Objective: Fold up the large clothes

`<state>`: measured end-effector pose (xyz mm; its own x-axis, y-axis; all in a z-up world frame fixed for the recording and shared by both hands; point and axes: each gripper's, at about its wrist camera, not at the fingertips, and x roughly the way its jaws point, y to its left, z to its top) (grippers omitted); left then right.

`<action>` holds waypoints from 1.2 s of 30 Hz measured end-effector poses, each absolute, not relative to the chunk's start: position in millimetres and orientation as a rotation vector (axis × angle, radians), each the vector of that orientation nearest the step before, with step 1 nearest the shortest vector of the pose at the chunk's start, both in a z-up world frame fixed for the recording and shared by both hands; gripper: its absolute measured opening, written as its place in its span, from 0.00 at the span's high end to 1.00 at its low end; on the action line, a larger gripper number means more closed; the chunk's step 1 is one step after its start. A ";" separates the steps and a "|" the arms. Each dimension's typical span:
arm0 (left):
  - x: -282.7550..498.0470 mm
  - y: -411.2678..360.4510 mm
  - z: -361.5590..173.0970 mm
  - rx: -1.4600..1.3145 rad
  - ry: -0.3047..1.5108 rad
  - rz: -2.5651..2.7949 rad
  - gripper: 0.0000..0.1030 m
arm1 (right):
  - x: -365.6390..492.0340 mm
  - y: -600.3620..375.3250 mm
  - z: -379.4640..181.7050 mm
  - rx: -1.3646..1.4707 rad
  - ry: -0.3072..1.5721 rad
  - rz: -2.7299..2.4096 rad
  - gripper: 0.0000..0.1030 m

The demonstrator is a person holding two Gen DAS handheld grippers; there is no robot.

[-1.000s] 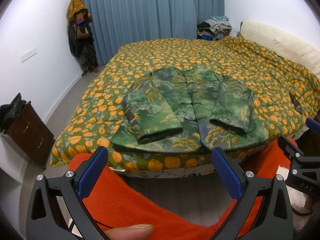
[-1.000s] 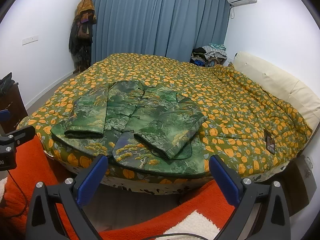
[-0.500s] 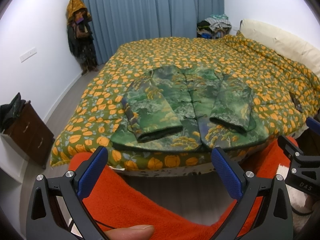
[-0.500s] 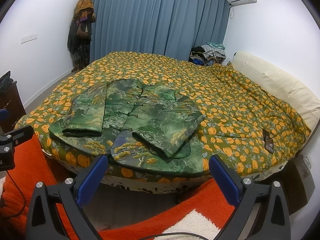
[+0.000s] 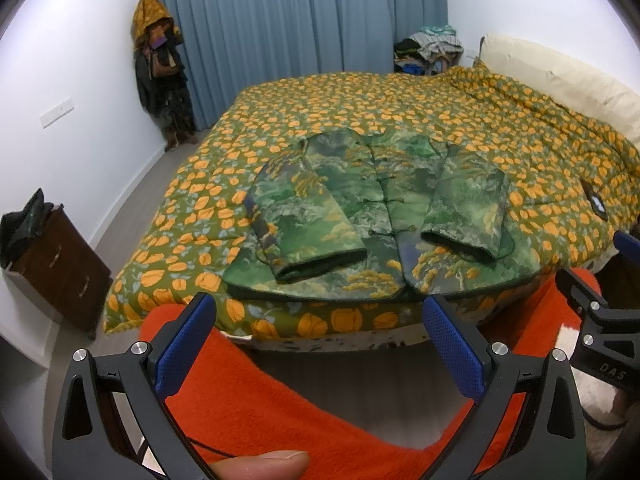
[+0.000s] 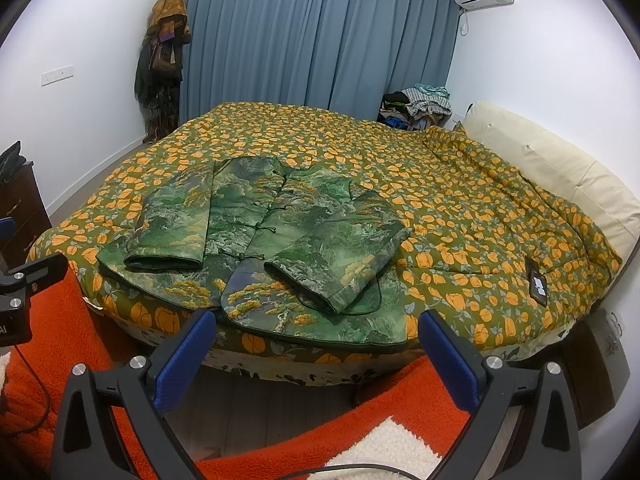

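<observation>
A green patterned jacket (image 5: 372, 216) lies flat at the near edge of the bed (image 5: 400, 112), buttoned, with both sleeves folded in over its front. It also shows in the right wrist view (image 6: 272, 248). My left gripper (image 5: 320, 316) is open and empty, held short of the bed's edge, just below the jacket's hem. My right gripper (image 6: 316, 332) is open and empty, also in front of the bed, near the jacket's right hem corner.
The bed has an orange-flowered green quilt (image 6: 460, 200) and a cream headboard (image 6: 560, 176) at right. A dark phone-like object (image 6: 536, 282) lies on the quilt at right. An orange rug (image 5: 260, 392) covers the floor below. A dark dresser (image 5: 56, 256) stands at left.
Both grippers have drifted slightly closer to the bed and a little upward. The jacket has not moved. Both stay open.
</observation>
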<state>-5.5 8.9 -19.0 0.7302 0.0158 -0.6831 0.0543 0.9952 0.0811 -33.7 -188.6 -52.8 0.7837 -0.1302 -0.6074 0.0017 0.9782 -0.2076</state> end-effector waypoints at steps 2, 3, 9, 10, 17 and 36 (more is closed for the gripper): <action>-5.2 7.8 -18.8 0.097 0.753 -0.020 0.00 | -34.0 -188.6 -53.1 -0.204 0.666 -0.070 0.00; -5.2 7.7 -18.7 0.097 0.753 -0.021 0.00 | -34.2 -188.1 -53.5 -0.208 0.665 -0.069 0.00; -5.7 8.3 -18.4 0.101 0.752 -0.018 0.00 | -33.7 -183.8 -56.0 -0.214 0.668 -0.069 0.00; -5.8 8.6 -18.5 0.102 0.752 -0.018 0.00 | -33.8 -183.9 -56.1 -0.214 0.668 -0.069 0.00; -5.6 8.1 -18.3 0.104 0.752 -0.015 0.00 | -33.6 -183.6 -55.8 -0.214 0.672 -0.068 0.00; -6.1 9.7 -18.1 0.111 0.754 -0.013 0.00 | -32.9 -182.1 -56.5 -0.216 0.675 -0.068 0.00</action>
<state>-6.1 9.7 -18.1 0.7289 0.0284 -0.6840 0.0512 0.9941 0.0959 -32.9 -182.1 -56.5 0.7793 -0.1323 -0.6126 -0.0078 0.9753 -0.2205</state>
